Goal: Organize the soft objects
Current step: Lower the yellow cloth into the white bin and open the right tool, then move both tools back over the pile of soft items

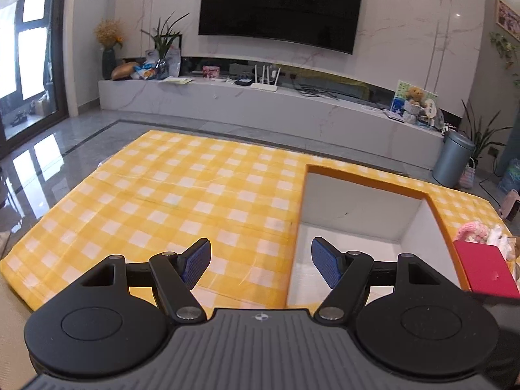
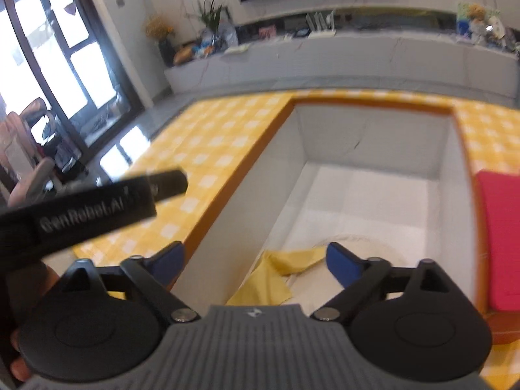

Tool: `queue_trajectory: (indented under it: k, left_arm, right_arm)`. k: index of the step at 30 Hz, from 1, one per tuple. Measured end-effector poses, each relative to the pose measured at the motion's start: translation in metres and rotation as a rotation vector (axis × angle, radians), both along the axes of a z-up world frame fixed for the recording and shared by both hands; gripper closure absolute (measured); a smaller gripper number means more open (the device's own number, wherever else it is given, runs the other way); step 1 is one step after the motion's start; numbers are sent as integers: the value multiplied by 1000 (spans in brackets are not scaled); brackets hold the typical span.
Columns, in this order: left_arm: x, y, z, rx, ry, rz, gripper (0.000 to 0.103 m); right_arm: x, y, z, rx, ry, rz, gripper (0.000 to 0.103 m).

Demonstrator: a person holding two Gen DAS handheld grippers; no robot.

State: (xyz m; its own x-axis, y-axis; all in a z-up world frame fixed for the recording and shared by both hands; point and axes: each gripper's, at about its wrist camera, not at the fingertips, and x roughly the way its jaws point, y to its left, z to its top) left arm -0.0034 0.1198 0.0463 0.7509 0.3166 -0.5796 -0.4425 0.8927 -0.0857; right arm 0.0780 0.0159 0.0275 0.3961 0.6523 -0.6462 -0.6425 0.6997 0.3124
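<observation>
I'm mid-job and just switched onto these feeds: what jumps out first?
The yellow checked cloth covering the table, and on its right side the big white box with an orange rim. In the box's near corner lies a yellow cloth, with the right gripper above it, jaws open and empty. A red item lies along the box's right rim, and the left gripper hangs open at its left wall.

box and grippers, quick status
Left gripper open, empty. Right gripper open over box, nothing between pads. Yellow cloth lies inside box. Nothing in the way.
</observation>
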Motion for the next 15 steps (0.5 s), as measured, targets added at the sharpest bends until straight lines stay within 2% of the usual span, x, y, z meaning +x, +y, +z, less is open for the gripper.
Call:
queue_trajectory:
  k: [3, 9, 15]
  left_arm:
    - [0, -9, 3, 33, -6, -8, 19]
    - [2, -23, 8, -3, -19, -63, 19]
    - [4, -46, 18, 44, -22, -83, 19]
  right_arm:
    - [-1, -19, 11, 8, -44, -48, 5]
    - [1, -60, 25, -13, -102, -143, 5]
    - [0, -112, 45, -21, -177, -229, 3]
